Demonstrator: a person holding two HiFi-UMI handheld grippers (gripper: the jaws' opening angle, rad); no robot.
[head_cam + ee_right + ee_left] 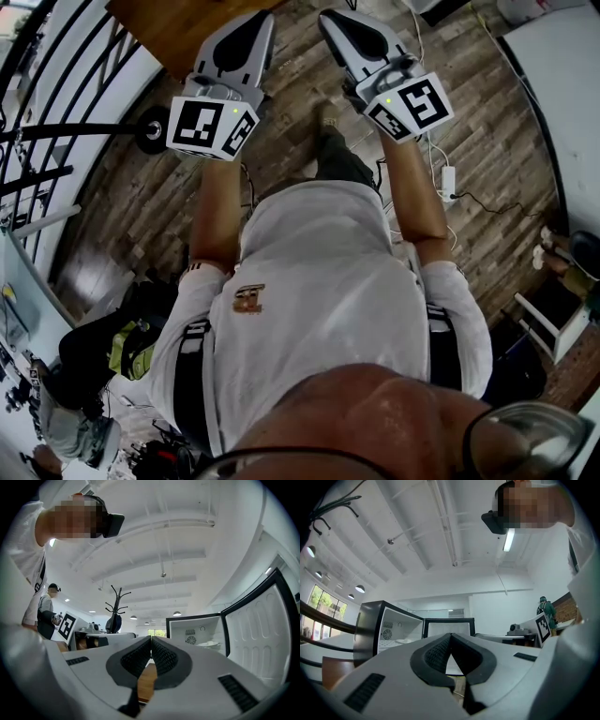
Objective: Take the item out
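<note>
A small black fridge (370,630) stands open ahead, its interior white. Its door (262,625) is swung wide. On a shelf inside lies a pale flat item (209,644), also seen in the left gripper view as a white shape (404,641). My left gripper (451,635) is shut with nothing between its pads, well short of the fridge. My right gripper (151,638) is likewise shut and empty. In the head view both are held side by side at chest height, the left gripper (258,17) and the right gripper (328,17) pointing forward.
A wooden table (178,28) lies just ahead of the jaws, above a plank floor (487,141). A black coat rack (114,611) and desks stand in the background. A person (47,606) stands far off. Cables and a power strip (447,180) lie on the floor.
</note>
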